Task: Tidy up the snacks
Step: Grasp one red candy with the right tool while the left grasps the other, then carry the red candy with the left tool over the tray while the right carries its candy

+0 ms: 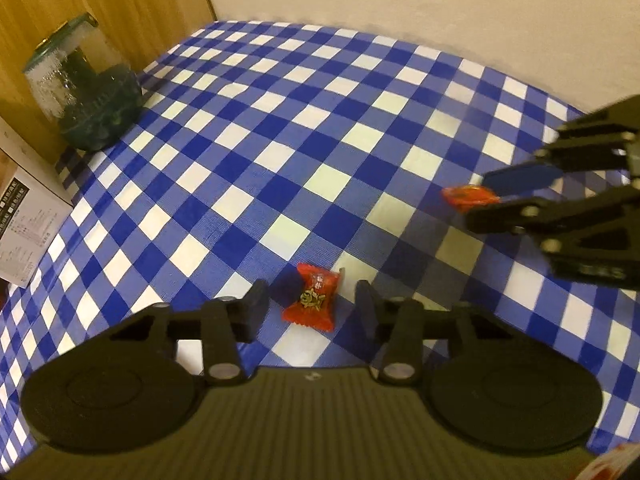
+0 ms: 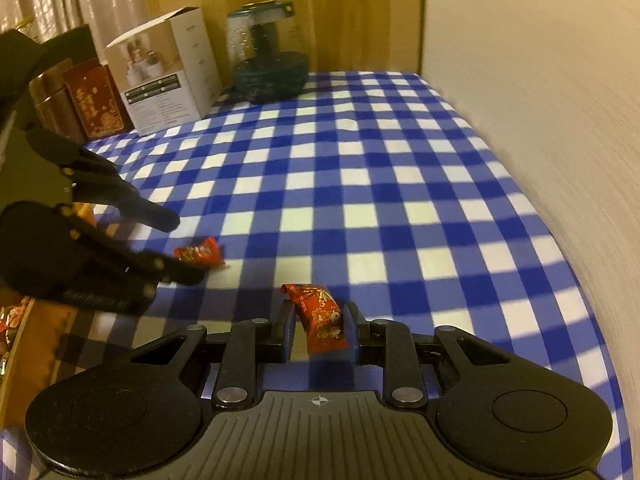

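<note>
Two red candies are counted: one is pinched by the right gripper. The other lies between the spread fingers of the left gripper; its print is blurred.

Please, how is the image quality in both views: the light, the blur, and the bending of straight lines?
Left wrist view: warm dim light; the blue-and-white checked tablecloth bulges from fisheye bending; the other black gripper at right is smeared. Right wrist view: same warm tint; the small red wrapped candy at left looks motion-blurred, and the cream wall is streaked.
</note>
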`<state>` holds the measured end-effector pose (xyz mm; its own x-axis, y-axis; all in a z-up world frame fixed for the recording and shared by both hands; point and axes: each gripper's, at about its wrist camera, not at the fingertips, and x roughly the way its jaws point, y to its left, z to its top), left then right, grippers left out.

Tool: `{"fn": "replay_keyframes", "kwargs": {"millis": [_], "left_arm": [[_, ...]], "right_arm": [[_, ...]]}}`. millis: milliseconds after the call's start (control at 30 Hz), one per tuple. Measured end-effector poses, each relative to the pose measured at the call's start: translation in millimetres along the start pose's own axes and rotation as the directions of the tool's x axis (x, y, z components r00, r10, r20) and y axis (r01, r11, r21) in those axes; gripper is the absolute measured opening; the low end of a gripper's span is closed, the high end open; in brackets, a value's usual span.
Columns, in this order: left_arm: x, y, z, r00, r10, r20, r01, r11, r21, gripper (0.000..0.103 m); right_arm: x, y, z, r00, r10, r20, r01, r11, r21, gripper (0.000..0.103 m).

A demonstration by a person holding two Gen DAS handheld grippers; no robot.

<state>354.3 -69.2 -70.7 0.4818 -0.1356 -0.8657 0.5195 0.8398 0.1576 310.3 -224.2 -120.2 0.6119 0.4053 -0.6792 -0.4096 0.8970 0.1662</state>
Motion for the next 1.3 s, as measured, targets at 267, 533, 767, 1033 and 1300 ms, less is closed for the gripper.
{"fn": "replay_keyframes", "kwargs": {"millis": [267, 533, 767, 1033, 1300], "left_arm": [[16, -4, -1, 0.999, 0.005, -0.033, -0.004, 1.000, 0.009, 0.020], [3, -10, -8, 1.000, -0.001, -0.029, -0.001, 0.998, -0.060, 0.016], [-31, -22, -17, 0.999, -0.044, 0.002, 0.043, 0.989, -0.144, 0.015], [-77, -47, -42, 0.996, -0.071, 0.059, 0.083, 0.965, -0.248, 0.015], [-126, -76, -77, 0.994, -0.021, 0.106, 0.059, 0.928, -0.369, 0.015]], "right_arm": [[-11, -6, -10, 1.000, -0.003, 0.014, 0.003, 0.999, 0.048, 0.026], [-16, -7, -14, 1.000, -0.016, 0.010, 0.015, 0.996, 0.091, 0.026], [-31, -4, -22, 0.999, -0.038, -0.006, 0.038, 0.992, 0.120, 0.026], [-68, 9, -41, 0.999, -0.038, -0.010, 0.039, 0.987, 0.156, 0.026], [-113, 32, -57, 0.999, -0.034, 0.019, 0.030, 0.981, 0.192, 0.026]]}}
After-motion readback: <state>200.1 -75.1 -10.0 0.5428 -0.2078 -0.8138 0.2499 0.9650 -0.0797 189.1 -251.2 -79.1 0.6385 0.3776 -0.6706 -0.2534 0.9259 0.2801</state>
